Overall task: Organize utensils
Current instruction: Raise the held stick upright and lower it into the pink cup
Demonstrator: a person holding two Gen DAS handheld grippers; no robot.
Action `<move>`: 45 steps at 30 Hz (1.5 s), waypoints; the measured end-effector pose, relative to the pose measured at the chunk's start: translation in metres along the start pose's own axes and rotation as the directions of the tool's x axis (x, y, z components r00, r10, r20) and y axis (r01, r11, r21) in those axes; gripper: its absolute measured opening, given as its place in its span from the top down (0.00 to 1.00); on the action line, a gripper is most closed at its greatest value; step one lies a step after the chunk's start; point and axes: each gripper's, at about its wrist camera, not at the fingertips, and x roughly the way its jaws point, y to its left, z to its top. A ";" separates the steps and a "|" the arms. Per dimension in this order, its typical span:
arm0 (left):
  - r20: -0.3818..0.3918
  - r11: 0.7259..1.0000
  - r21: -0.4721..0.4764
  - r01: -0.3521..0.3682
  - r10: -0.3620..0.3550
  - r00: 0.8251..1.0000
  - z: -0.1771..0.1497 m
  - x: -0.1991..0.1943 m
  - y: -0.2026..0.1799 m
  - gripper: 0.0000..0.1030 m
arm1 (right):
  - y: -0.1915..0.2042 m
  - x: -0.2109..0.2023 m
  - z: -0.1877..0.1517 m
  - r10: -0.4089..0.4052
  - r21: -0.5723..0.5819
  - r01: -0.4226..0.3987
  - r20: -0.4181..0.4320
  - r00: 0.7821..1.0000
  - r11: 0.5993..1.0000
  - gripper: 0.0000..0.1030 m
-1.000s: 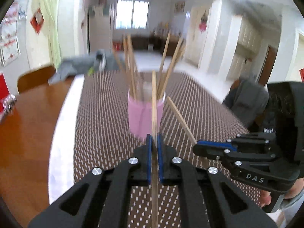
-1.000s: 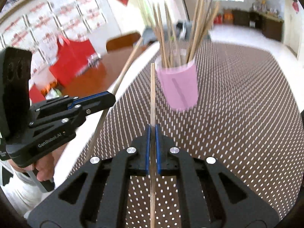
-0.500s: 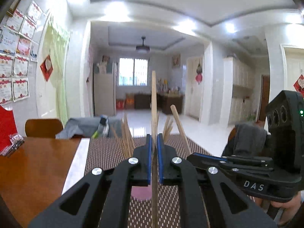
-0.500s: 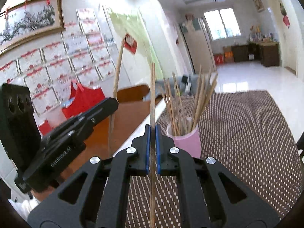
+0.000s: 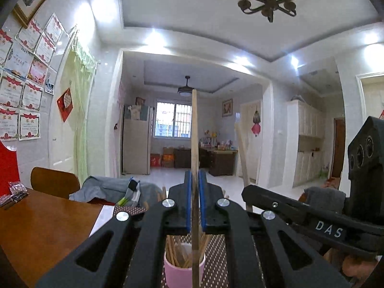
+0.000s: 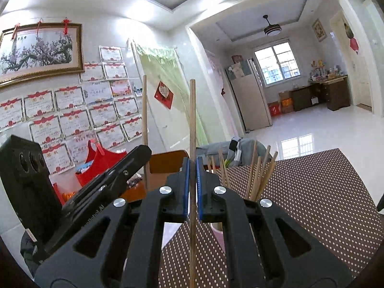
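Two wrist fisheye views sit side by side above the table, facing level across the room. Both share the pink cup [image 5: 184,269] of chopsticks close below, and each other's gripper.

**Wood, plastic and woven mat**

Pale matt wooden chopsticks [image 5: 195,144] stand in a smooth pink plastic cup [image 5: 178,273]. Each matt black plastic tool [image 6: 191,187] has blue pads. The brown worktop [image 5: 36,228] is glossy wood beneath a dotted textured mat [image 6: 324,192].
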 end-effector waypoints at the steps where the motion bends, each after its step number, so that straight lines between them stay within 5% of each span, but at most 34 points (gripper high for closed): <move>1: 0.007 1.000 -0.003 0.001 -0.001 1.000 0.000 0.003 0.001 0.94 | 0.000 0.003 0.001 -0.001 -0.003 0.001 0.012 1.000 1.000 0.95; 21: 0.119 0.994 -0.086 0.060 -0.049 0.992 -0.024 0.064 0.030 0.94 | -0.020 0.053 0.004 -0.093 -0.005 0.094 0.117 0.989 0.996 0.95; 45: 0.135 0.991 -0.133 -0.007 0.025 0.991 -0.073 0.099 0.040 0.94 | -0.029 0.079 -0.026 -0.172 -0.036 0.184 0.224 0.959 0.982 0.95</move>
